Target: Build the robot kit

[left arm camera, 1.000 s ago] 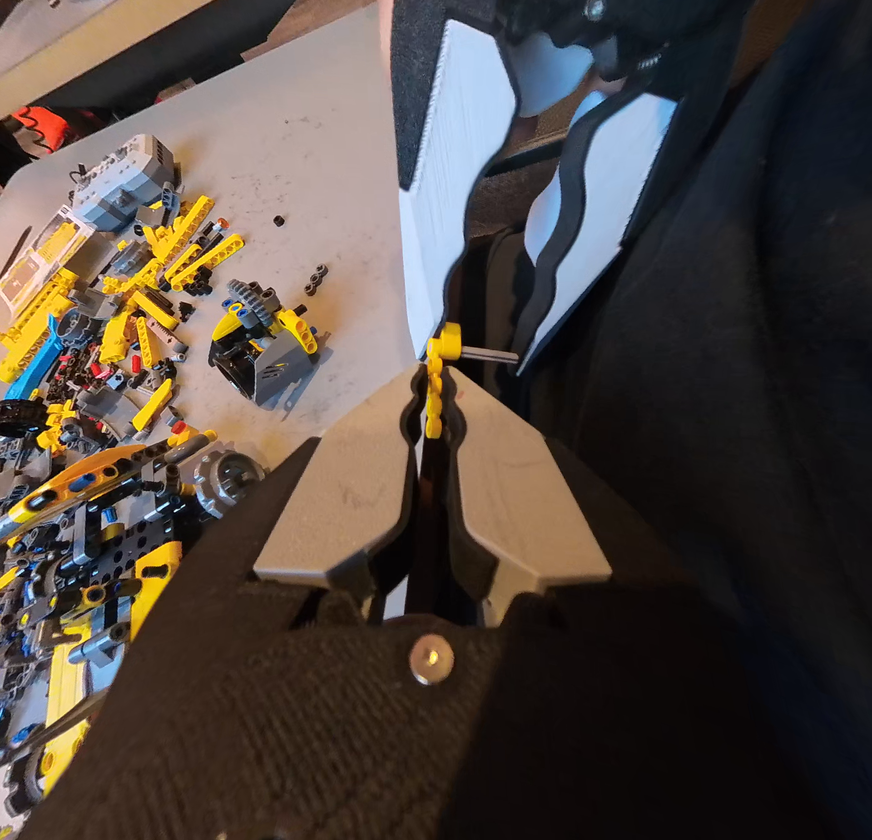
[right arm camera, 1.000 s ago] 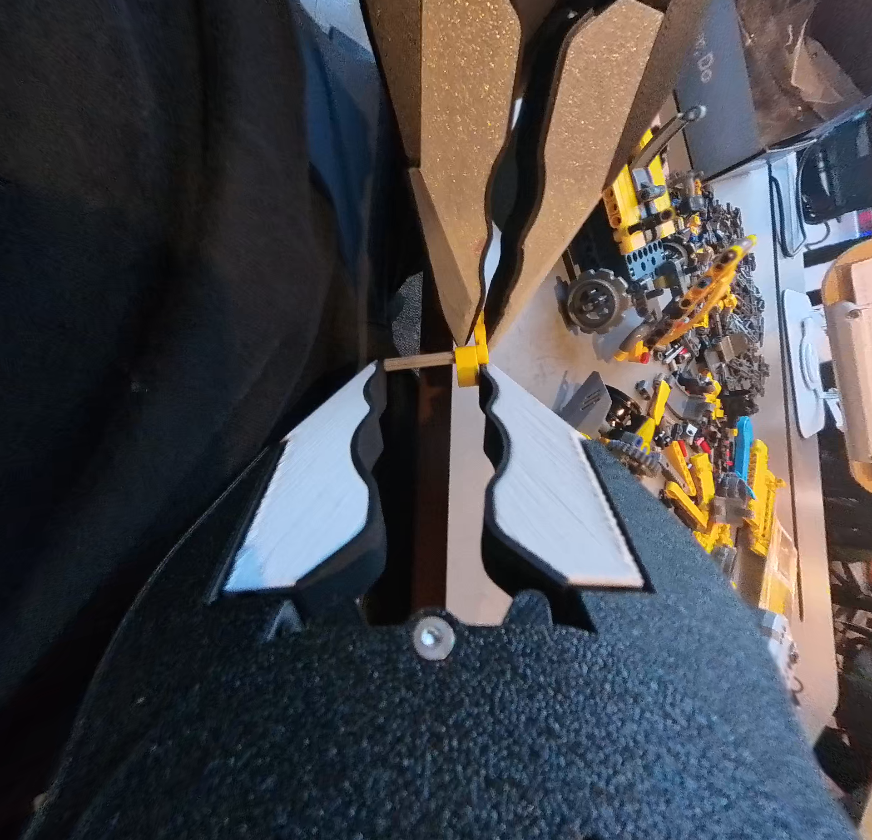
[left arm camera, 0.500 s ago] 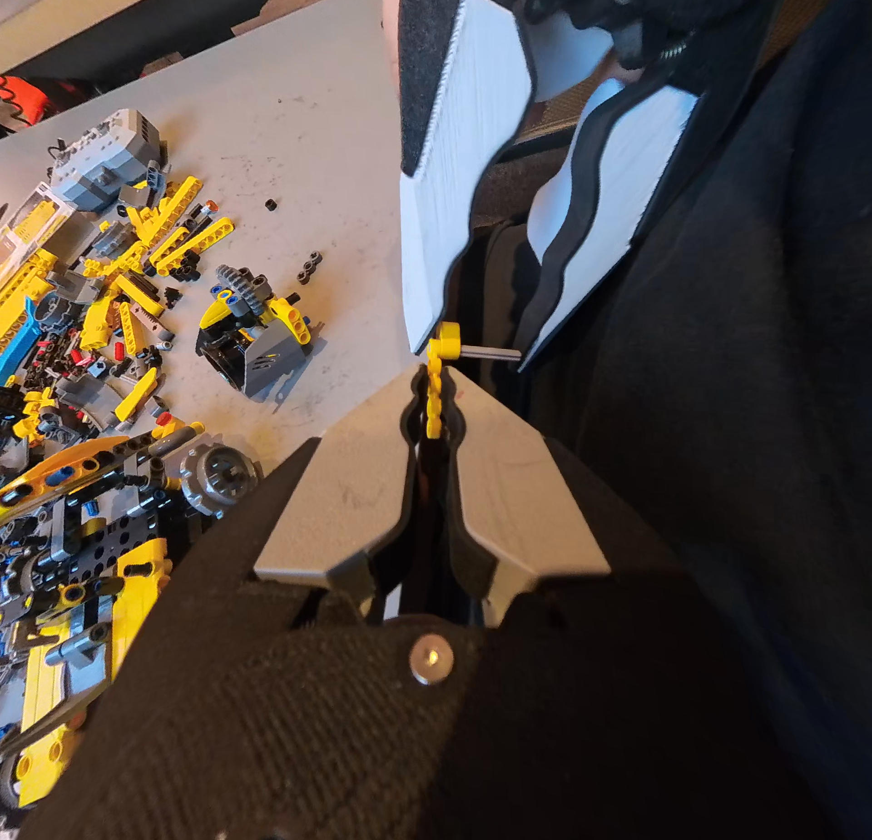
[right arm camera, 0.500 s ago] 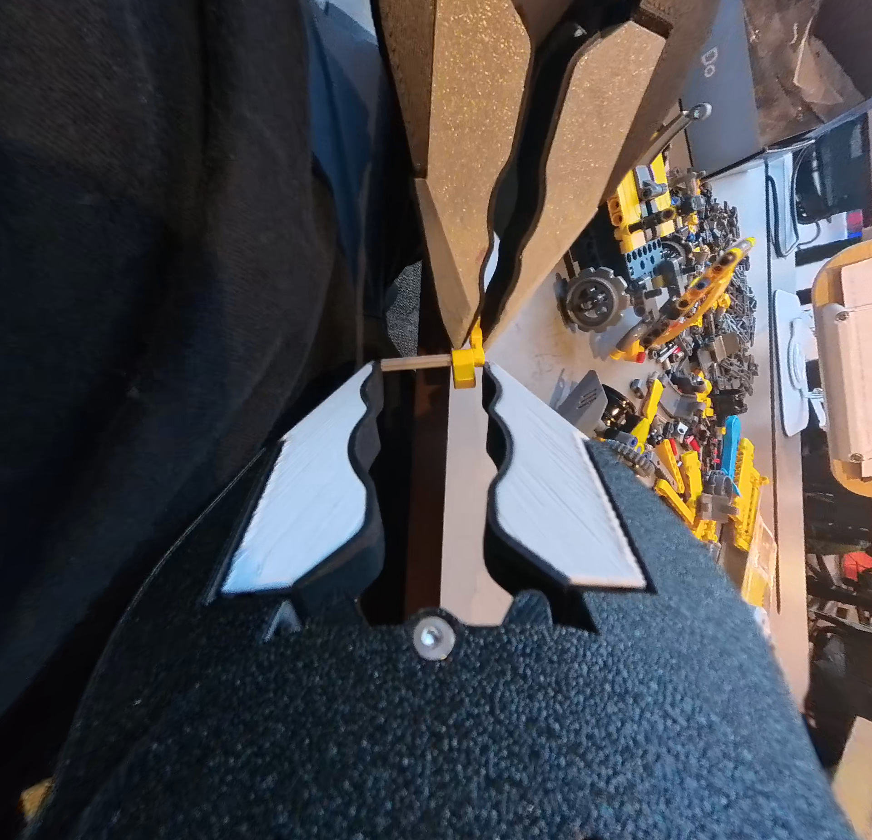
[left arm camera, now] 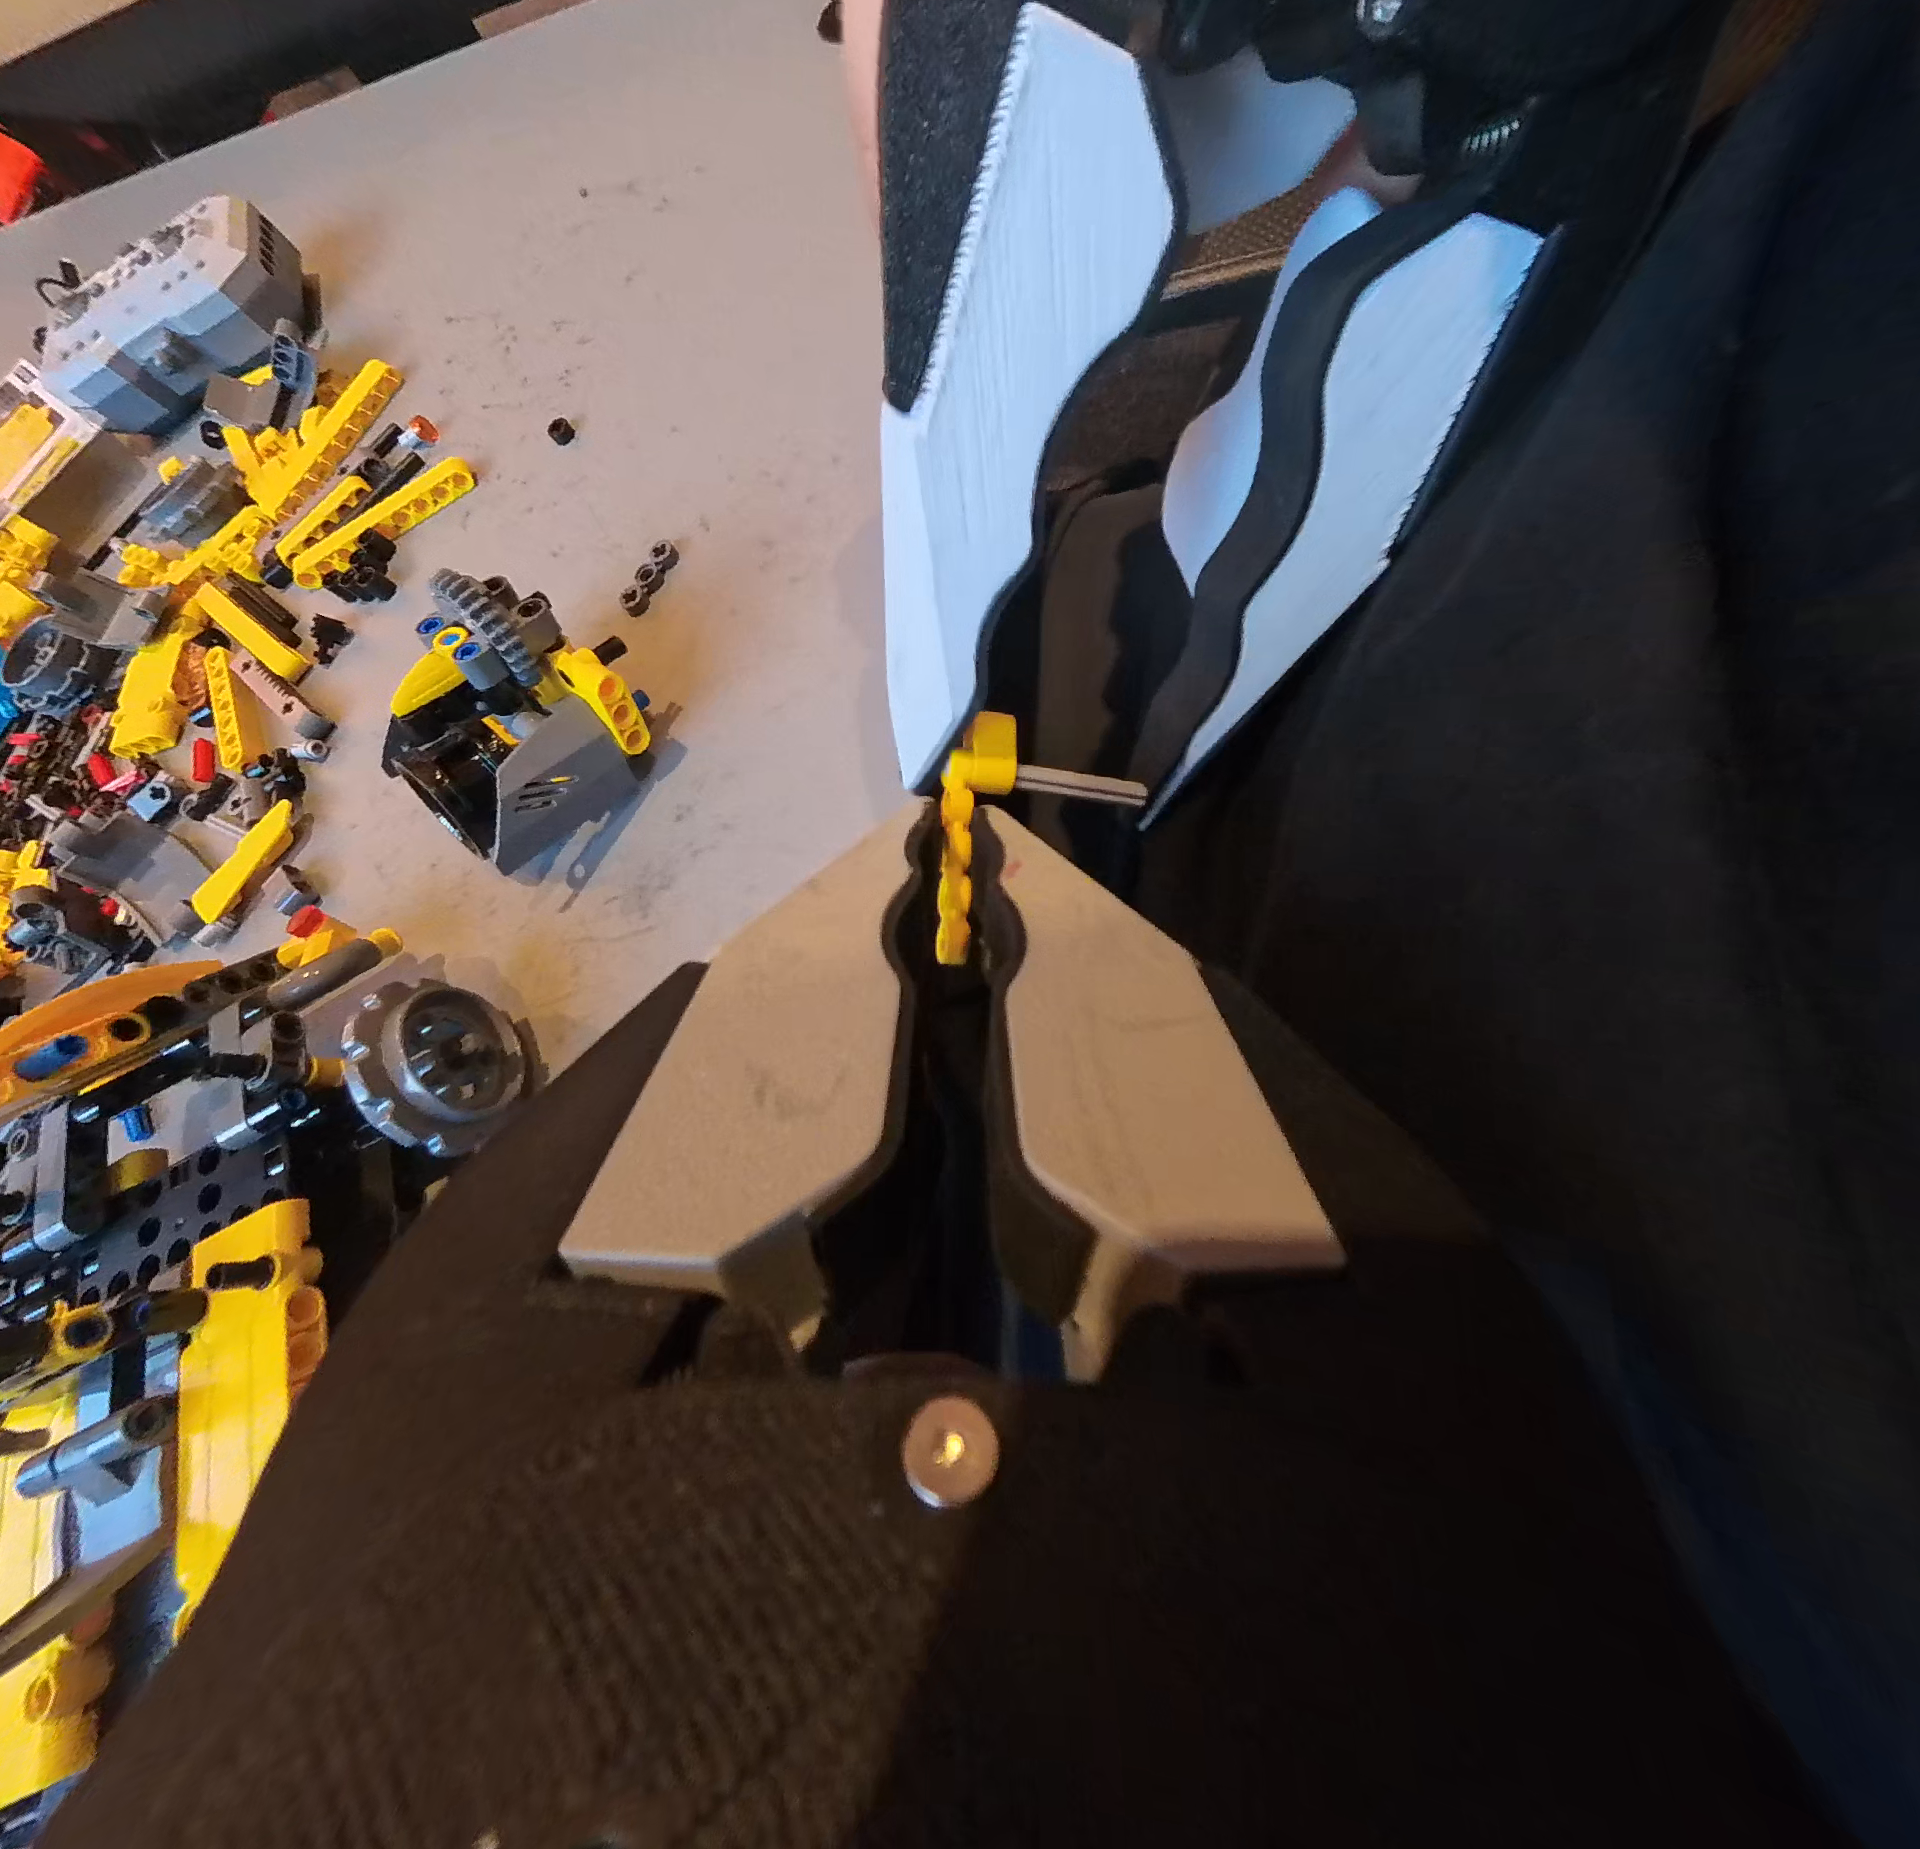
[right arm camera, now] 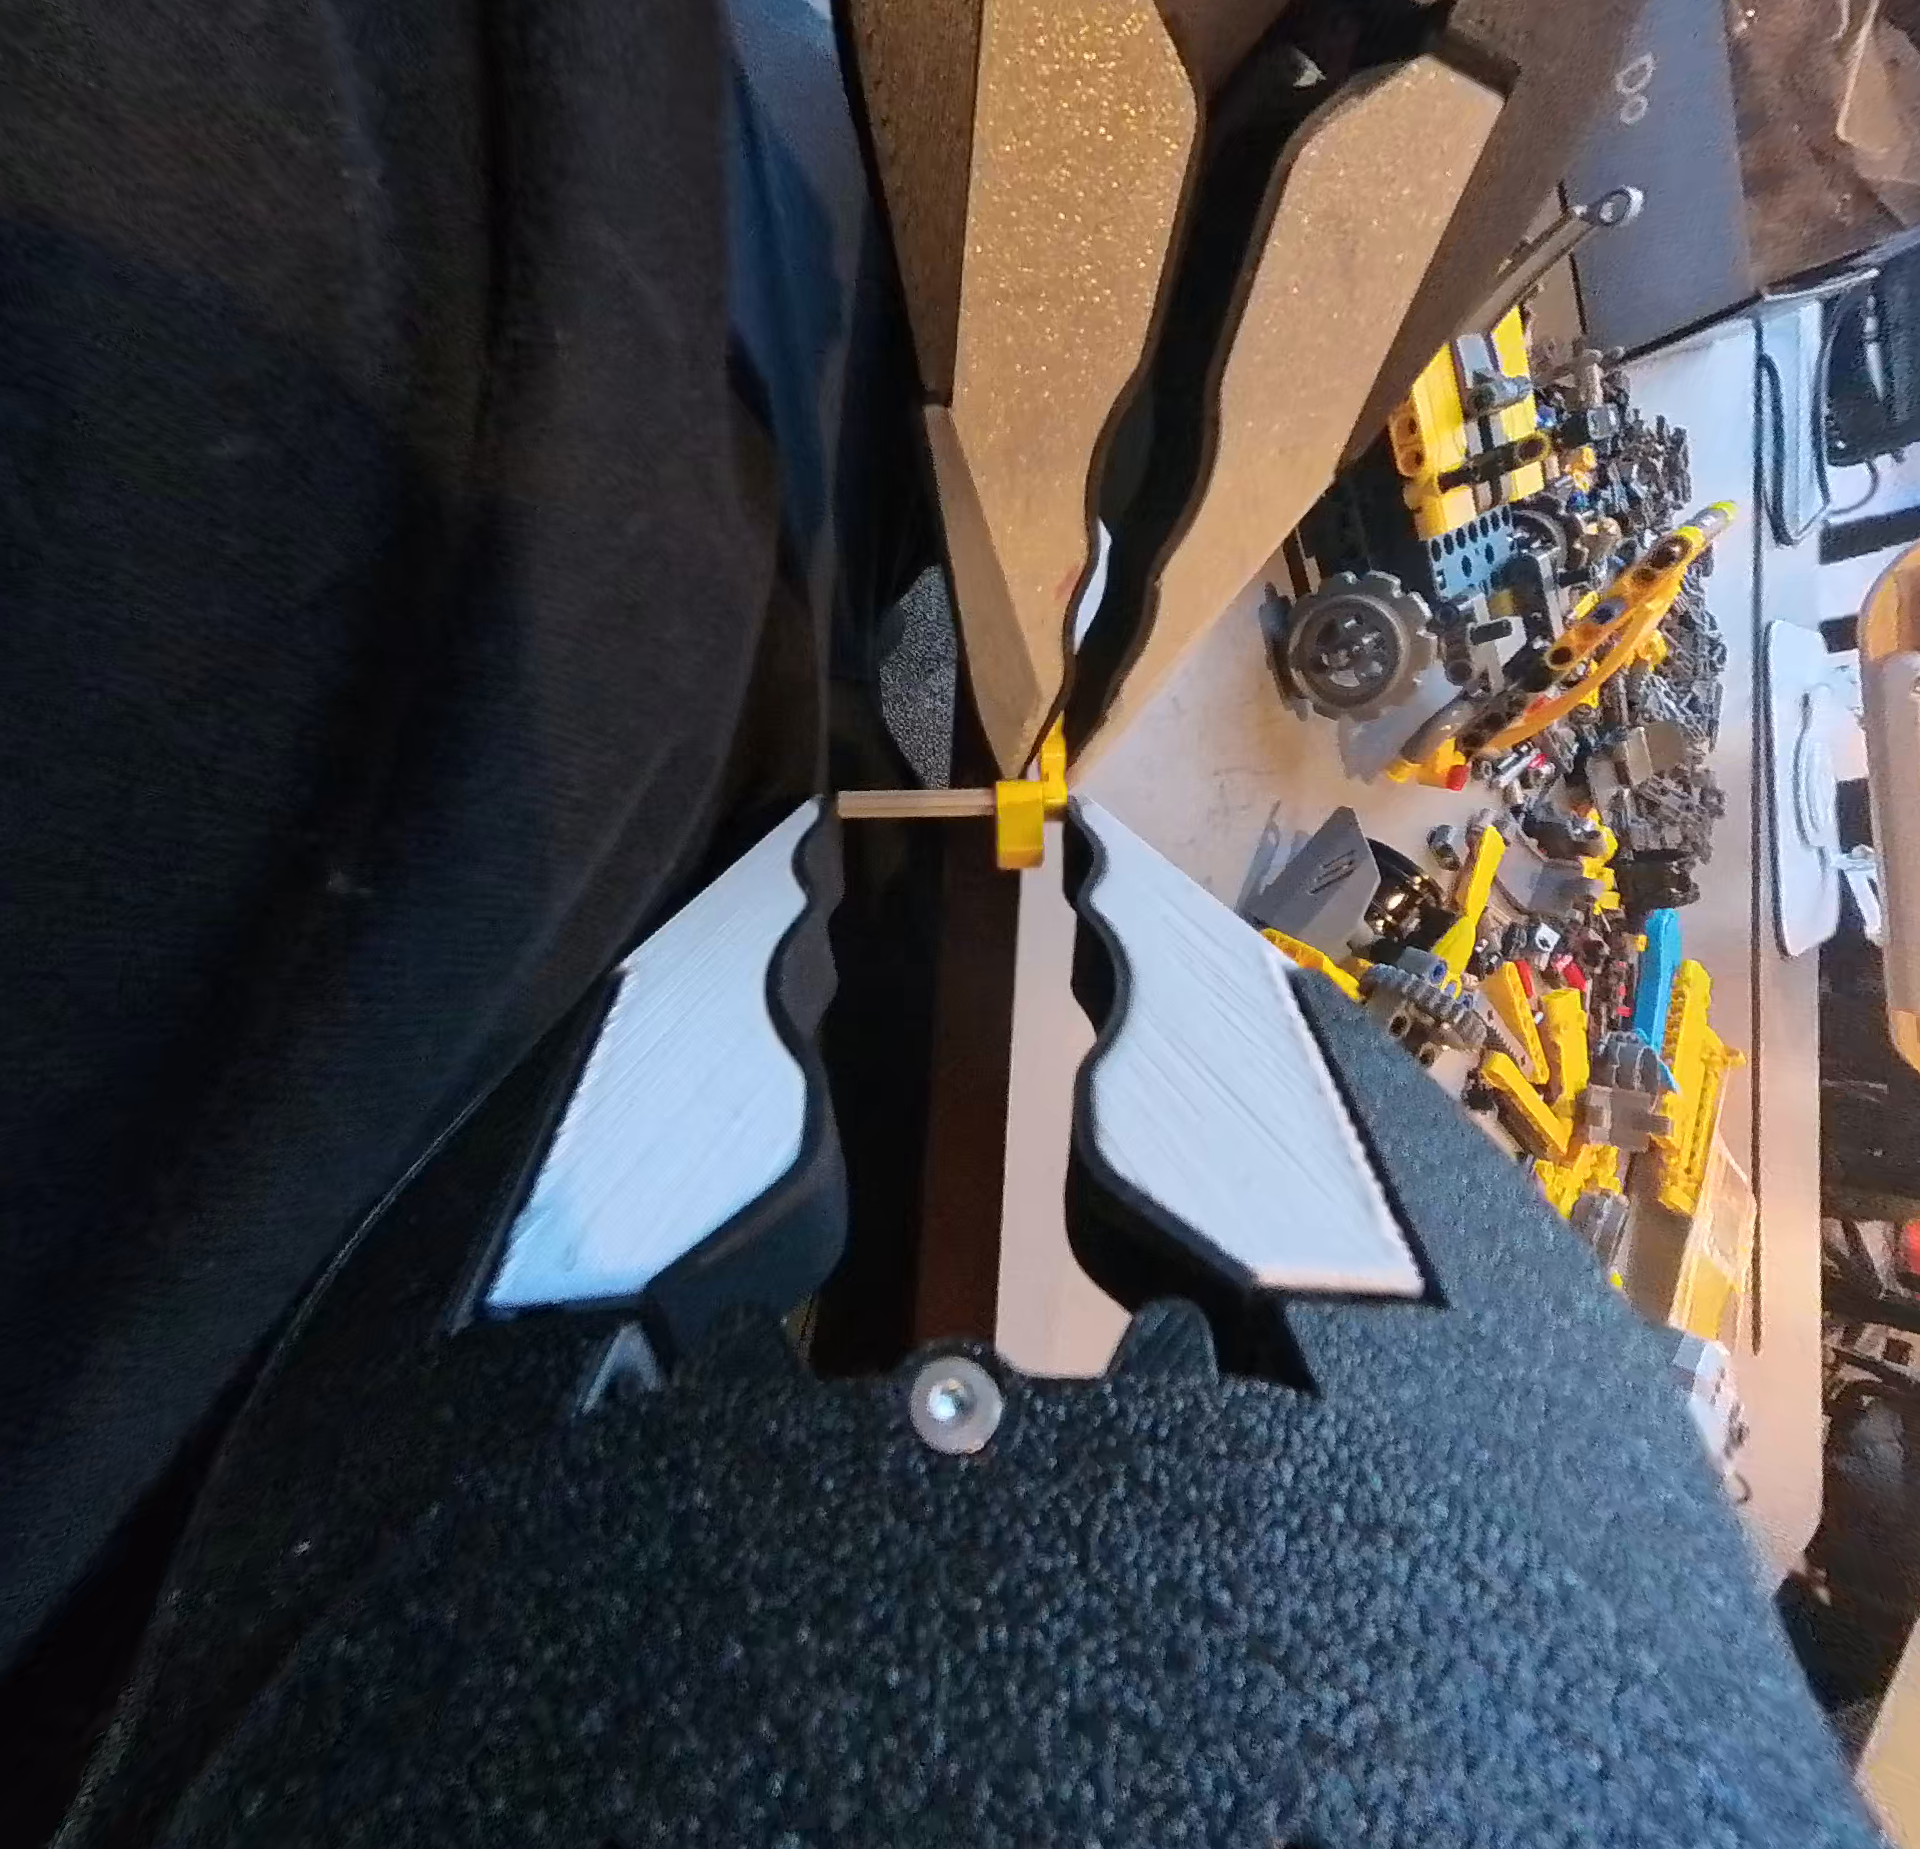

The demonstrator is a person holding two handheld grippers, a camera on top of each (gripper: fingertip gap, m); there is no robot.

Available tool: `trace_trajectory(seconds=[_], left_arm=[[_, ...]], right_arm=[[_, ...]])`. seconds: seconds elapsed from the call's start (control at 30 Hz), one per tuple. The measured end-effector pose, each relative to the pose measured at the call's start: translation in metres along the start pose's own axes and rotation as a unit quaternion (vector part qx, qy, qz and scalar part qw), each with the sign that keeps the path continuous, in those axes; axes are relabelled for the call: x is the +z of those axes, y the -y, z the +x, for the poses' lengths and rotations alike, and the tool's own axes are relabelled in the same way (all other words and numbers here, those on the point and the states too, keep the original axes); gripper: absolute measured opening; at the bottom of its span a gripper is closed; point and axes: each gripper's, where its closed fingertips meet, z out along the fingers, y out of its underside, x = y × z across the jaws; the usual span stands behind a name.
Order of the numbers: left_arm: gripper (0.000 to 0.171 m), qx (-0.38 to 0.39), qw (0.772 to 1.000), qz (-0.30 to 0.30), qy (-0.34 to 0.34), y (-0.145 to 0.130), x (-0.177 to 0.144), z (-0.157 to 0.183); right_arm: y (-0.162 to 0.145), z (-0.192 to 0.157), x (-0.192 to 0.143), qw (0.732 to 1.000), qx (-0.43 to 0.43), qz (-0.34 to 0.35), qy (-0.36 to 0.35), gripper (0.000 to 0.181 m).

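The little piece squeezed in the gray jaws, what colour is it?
Yellow. The little piece shows best in the left wrist view, pinched between the shut jaws.

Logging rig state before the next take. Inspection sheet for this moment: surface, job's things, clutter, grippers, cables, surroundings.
Surface: grey table, scuffed and stained.
Job's things: thin yellow beam with a yellow connector at its end; a grey axle sticks out of the connector.
Clutter: heap of yellow, black and grey building pieces; small part-built model with a gear; grey wheel hub; grey motor block.
Grippers: left gripper shut on the beam; right gripper open, its fingertips flanking connector and axle; contact unclear.
Cables: dark cable along the table's far edge.
Surroundings: person's dark clothing close behind both grippers.
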Motion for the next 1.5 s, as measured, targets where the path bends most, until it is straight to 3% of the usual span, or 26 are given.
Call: trace_trajectory(seconds=[0.53,1.5], left_arm=[[0.002,0.001,1.0,-0.007,-0.001,-0.001,0.001,0.003],[0.001,0.009,0.999,-0.042,-0.016,-0.014,0.008,0.016]], right_arm=[[-0.003,-0.003,0.0,1.0,0.009,-0.015,0.008,0.041],[-0.006,-0.023,0.006,0.986,0.143,-0.01,0.082,0.038]])
